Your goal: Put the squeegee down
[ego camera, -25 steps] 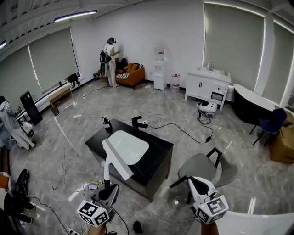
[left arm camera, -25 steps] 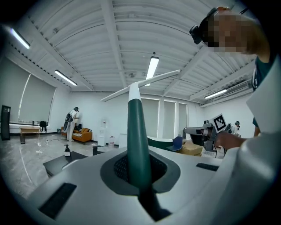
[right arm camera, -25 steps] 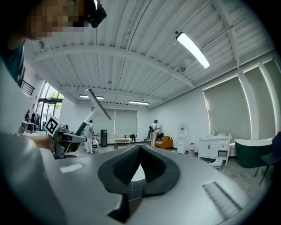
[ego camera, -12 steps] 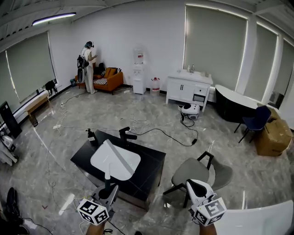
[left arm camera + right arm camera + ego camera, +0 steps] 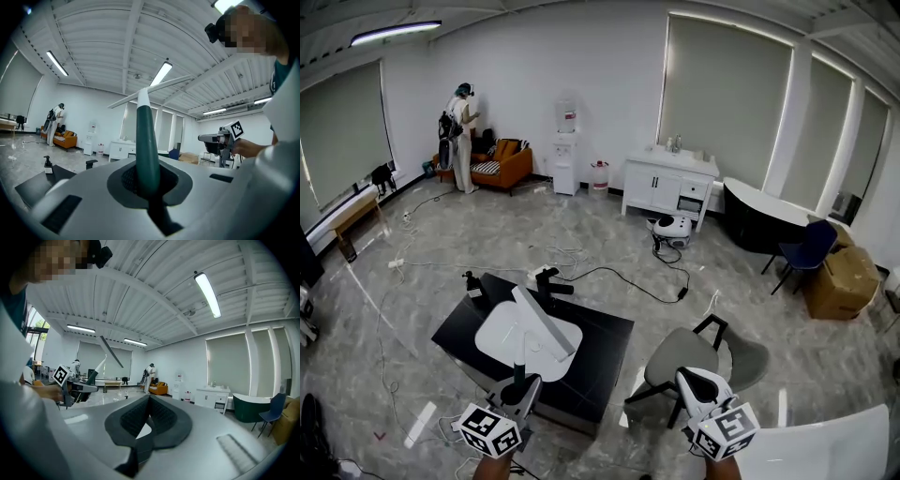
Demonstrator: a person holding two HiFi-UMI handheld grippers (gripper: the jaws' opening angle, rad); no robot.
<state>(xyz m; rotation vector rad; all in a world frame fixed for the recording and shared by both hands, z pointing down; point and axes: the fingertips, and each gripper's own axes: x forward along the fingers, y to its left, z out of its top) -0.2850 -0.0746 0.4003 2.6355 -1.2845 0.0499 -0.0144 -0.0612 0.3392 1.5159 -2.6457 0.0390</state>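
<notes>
Left claw point(image 5: 523, 386): pinches squeegee point(image 5: 546, 321) by its green handle, blade upward, which I judge keeps rubber clear of the desk point(image 5: 602, 334); right claw point(image 5: 696, 381) pressed together, empty.

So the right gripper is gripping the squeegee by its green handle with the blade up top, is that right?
Not quite. It is the left gripper that grips the squeegee by its green handle with the blade up top, as the left gripper view shows. The right gripper has nothing between its jaws.
</notes>
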